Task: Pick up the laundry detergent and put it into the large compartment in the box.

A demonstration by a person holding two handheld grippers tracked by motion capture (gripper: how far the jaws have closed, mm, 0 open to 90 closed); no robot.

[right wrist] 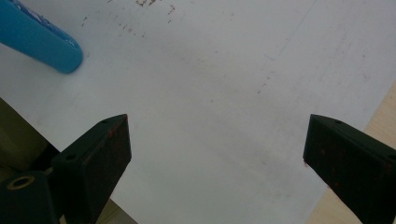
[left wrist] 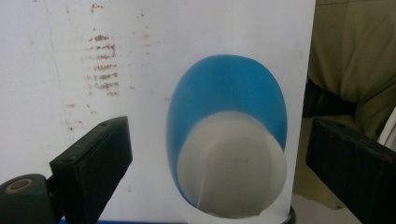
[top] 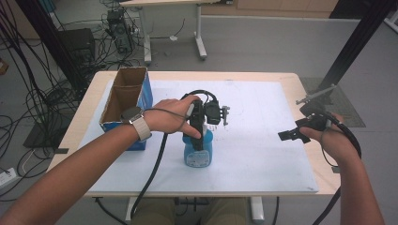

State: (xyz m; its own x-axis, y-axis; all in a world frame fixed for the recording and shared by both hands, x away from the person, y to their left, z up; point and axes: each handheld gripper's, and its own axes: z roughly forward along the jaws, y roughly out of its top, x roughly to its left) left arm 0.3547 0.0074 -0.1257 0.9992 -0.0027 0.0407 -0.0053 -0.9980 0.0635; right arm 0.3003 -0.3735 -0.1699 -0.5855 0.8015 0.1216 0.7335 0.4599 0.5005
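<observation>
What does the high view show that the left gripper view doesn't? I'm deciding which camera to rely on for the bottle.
High view alone: the open cardboard box left of the blue bottle, the left gripper above the bottle, and the right gripper held apart at the table's right edge. Left gripper view alone: the bottle's white cap close up, with both black jaws spread wide either side, not touching it. Both share the blue bottle and the white mat.
</observation>
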